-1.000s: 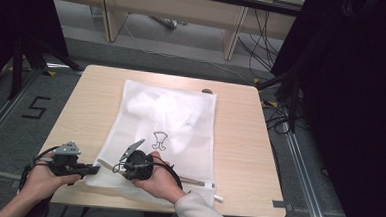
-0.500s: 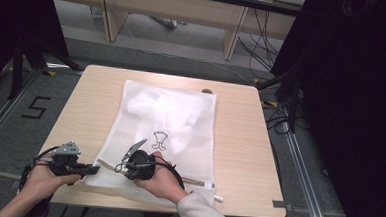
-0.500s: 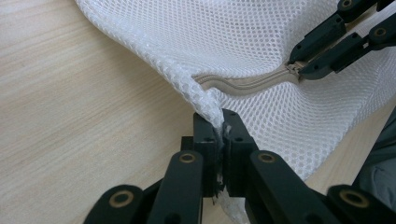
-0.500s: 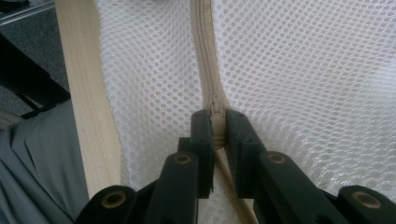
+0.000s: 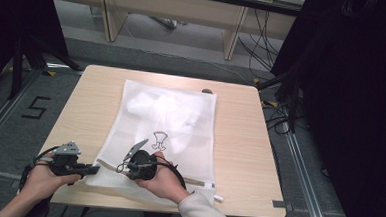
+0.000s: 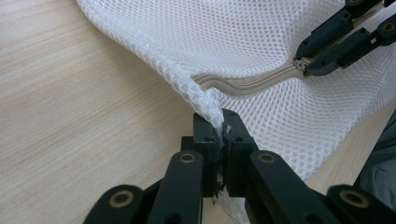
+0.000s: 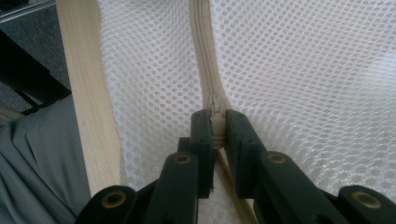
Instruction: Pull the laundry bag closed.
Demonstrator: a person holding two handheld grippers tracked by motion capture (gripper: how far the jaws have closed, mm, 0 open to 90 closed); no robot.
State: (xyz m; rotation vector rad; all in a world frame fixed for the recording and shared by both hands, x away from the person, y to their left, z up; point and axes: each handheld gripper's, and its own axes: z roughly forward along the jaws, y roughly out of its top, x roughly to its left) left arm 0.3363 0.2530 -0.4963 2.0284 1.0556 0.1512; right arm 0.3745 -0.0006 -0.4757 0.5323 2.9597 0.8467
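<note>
Mesh laundry bag (image 5: pixel 167 137) flat mid-surface, zipper (image 7: pixel 205 60) along the near edge. Left claw (image 6: pixel 219 135) pinches the bag's corner; right claw (image 7: pixel 217 126) clamps the zipper pull (image 7: pixel 215 109). Keeping the corner taut should let the pull slide straight.

A mesh bag (image 5: pixel 164 137) lies on the table (image 5: pixel 239 141), reaching from centre toward 6 o'clock. Inside it, clothing (image 5: pixel 168 112) sits toward 12. The zipper (image 5: pixel 197 182) runs along the bag's 6 o'clock edge — left gripper (image 5: pixel 93 169) at 7, right gripper (image 5: pixel 122 168) just beside it.
</note>
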